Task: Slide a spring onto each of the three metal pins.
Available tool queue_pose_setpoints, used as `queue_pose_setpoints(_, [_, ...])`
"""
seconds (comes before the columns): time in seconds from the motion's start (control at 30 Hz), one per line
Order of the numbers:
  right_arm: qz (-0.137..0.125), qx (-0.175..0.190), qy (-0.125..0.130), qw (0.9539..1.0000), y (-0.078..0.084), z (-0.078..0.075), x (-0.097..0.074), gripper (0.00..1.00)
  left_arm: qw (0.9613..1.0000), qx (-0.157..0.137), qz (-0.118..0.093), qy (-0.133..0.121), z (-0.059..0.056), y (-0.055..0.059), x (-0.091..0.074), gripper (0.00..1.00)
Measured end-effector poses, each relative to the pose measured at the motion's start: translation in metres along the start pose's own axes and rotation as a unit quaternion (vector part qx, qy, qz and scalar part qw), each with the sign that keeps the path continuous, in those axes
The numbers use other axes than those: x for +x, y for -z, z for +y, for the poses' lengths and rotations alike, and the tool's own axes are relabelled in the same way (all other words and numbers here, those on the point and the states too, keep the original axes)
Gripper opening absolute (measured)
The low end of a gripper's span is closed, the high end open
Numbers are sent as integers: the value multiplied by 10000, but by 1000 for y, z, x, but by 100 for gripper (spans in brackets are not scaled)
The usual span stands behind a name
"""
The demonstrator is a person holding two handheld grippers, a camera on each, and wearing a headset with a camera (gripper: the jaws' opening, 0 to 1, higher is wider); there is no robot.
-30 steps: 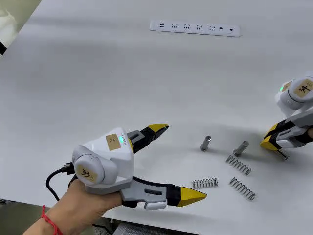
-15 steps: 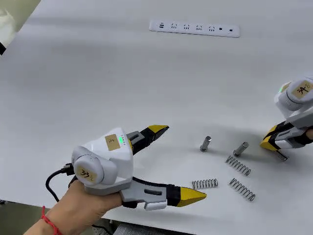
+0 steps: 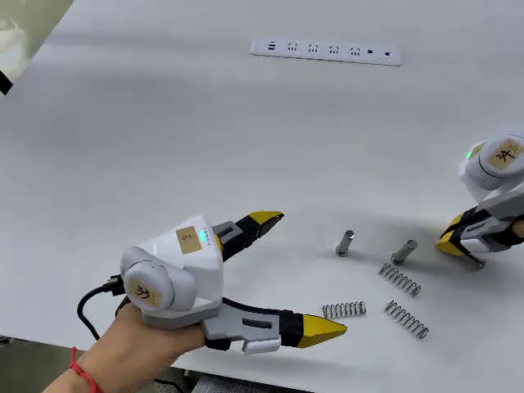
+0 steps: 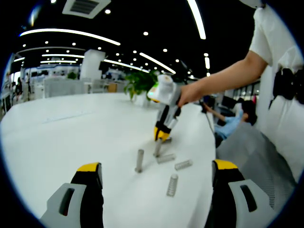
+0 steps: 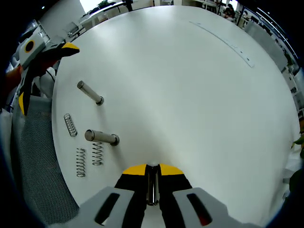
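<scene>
Springs (image 3: 343, 309), three in all, lie loose on the white tabletop (image 3: 205, 131), just beside two metal pins (image 3: 345, 242). To their right, the right tongs (image 3: 452, 244) are pinched narrow on a third pin (image 5: 151, 186), low over the tabletop. The left tongs (image 3: 301, 273) hover near the springs, spread wide, gripping nothing.
</scene>
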State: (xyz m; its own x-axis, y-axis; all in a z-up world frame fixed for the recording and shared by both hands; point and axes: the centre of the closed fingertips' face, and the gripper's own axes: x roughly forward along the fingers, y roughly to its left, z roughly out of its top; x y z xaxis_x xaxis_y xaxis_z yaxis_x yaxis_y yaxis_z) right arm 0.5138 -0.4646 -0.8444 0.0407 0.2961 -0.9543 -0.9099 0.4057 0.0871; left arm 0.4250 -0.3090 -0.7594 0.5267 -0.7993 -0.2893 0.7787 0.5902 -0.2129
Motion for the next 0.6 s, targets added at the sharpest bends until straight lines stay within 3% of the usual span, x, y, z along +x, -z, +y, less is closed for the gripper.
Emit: queue_pose_setpoints(0.6, [-204,-41,-14,9998,-8,1,-8,9,10000,3,-8,0,-1,-1,0,97])
